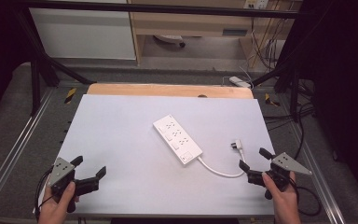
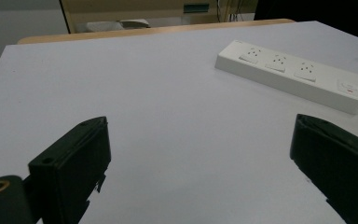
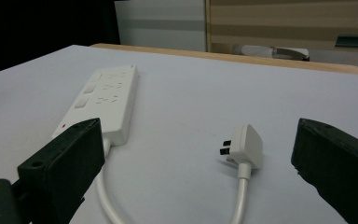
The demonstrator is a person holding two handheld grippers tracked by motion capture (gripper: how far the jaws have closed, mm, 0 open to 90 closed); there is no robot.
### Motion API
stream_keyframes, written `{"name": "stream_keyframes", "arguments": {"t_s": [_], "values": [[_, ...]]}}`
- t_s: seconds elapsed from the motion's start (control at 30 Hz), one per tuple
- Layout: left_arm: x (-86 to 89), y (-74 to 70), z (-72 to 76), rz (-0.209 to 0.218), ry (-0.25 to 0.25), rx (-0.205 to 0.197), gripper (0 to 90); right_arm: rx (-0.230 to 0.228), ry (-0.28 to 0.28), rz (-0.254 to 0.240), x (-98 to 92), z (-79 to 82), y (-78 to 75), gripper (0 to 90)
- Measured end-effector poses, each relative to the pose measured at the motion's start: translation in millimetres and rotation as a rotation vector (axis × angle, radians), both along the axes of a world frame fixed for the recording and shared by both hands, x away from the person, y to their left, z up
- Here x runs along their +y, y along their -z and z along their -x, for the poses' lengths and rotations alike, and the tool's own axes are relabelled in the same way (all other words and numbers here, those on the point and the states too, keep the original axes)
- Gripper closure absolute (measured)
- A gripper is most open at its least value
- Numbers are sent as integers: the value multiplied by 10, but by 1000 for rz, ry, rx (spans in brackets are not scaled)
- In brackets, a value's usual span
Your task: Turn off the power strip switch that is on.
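A white power strip (image 1: 177,139) lies diagonally in the middle of the pale table (image 1: 121,140), sockets up. Its white cable (image 1: 219,171) curves from the near end to a white plug (image 1: 236,145) lying loose at the right. My left gripper (image 1: 89,169) hovers at the table's front left, open and empty; the power strip (image 2: 289,74) is far ahead to its right. My right gripper (image 1: 256,159) sits at the front right, open and empty. In the right gripper view the plug (image 3: 245,145) lies just ahead between the jaws, prongs pointing left, and the power strip (image 3: 103,100) stretches away at the left.
A wooden strip (image 1: 168,89) borders the table's far edge. Black frame posts (image 1: 36,81) stand at both far corners, with loose cables (image 1: 303,121) on the floor at the right. Cabinets (image 1: 84,32) stand beyond.
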State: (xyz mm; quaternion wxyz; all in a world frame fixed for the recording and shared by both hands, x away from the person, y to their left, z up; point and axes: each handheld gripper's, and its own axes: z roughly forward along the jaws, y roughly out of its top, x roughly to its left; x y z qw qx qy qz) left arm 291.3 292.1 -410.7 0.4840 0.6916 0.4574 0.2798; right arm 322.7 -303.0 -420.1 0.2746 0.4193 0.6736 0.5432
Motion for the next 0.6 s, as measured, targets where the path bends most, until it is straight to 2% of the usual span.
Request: {"name": "stream_keyframes", "arguments": {"t_s": [0.07, 0.13, 0.3, 0.5, 0.6], "values": [[5, -6, 7, 12, 0, -3, 49, 1, -2, 0, 8, 14, -16, 31], [12, -6, 4, 24, -4, -2, 48, -2, 1, 20, 25, 30, -30, 31], [8, 8, 6, 6, -3, -1, 51, 1, 11, 22, 61, 30, -67, 30], [2, 10, 8, -11, -1, 0, 49, 11, -19, 35, 159, 50, -72, 21], [2, 10, 14, -14, 1, 2, 49, 10, -26, 11, 193, 54, -111, 21]]}}
